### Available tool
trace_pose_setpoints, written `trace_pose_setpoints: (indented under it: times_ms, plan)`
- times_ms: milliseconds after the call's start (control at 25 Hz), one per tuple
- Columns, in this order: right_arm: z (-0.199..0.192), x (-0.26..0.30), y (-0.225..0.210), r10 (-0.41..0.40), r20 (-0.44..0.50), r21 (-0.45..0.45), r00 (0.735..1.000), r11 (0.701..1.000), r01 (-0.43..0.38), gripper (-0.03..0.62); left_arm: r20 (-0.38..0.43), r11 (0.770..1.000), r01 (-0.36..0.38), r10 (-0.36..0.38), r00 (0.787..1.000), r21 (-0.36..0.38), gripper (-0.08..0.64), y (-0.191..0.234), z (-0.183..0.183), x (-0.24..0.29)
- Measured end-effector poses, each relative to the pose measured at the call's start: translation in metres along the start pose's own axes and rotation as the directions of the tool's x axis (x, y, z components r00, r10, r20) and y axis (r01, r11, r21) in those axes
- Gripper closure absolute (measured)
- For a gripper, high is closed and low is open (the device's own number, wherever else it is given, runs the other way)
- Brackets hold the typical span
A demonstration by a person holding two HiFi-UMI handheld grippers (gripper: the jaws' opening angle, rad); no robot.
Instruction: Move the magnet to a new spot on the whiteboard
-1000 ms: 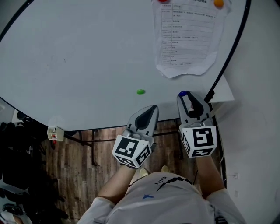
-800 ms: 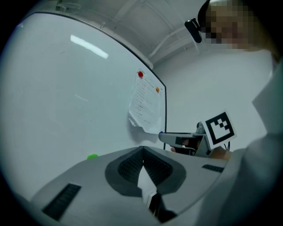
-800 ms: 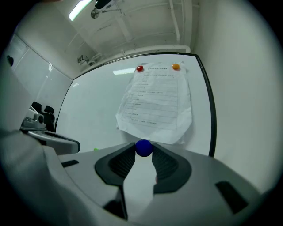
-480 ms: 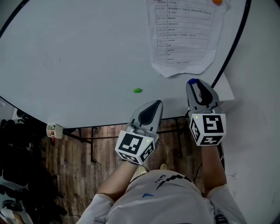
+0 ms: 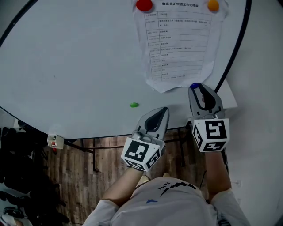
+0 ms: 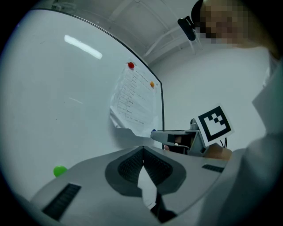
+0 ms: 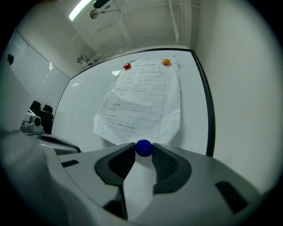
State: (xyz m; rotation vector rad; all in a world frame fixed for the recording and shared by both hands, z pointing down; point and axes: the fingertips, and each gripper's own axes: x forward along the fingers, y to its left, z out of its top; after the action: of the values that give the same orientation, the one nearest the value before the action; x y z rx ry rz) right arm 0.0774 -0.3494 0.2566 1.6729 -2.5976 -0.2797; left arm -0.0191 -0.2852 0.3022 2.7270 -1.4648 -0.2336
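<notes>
Bright and even across the whiteboard (image 5: 79,57) in the head view, dimmer over the wood floor (image 5: 75,176) at lower left. Lit from a ceiling strip light (image 7: 82,6) at upper left of the right gripper view, mirrored as a pale streak of glare (image 6: 83,47) in the left gripper view. Heavily fisheyed in both gripper views: black corners, bowed board frame (image 7: 208,114). Soft on the near left tongs (image 6: 142,151) and right tongs (image 7: 143,152); crisper on the paper sheet (image 7: 141,101).

Brown wood-plank floor (image 5: 75,176) low in the head view, crossed by thin black metal stand legs (image 5: 90,150). Dark jumbled gear (image 5: 17,172) heaped along the left edge. Plain white wall (image 5: 265,79) on the right. Overhead, white ceiling (image 7: 132,26) with pale pipes (image 7: 174,22) and one lit strip lamp (image 7: 81,8).
</notes>
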Motion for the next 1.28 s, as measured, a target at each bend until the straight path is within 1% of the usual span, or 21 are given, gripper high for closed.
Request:
trace_pose_setpoints:
  times_ms: [200,600,880,1280]
  plan:
    - [0.000,0.008,-0.004,0.001,-0.001,-0.016,1.000,1.000,-0.001,0.466,-0.009,1.000,-0.005,0.005,1.000,-0.005,0.551,0.002,-0.006,0.006]
    - [0.001,0.021,-0.006,-0.023,-0.025,-0.074,0.999,0.997,0.021,0.466,-0.015,1.000,-0.024,0.024,1.000,-0.014,0.551,0.011,-0.011,0.011]
    - [0.001,0.022,-0.006,-0.031,-0.039,-0.077,0.999,0.997,0.028,0.465,-0.015,1.000,-0.026,0.026,1.000,-0.016,0.551,0.013,-0.012,0.009]
    - [0.000,0.019,-0.004,-0.019,-0.041,-0.062,0.999,0.998,0.016,0.465,-0.017,1.000,-0.025,0.025,1.000,-0.015,0.551,0.010,-0.011,0.005]
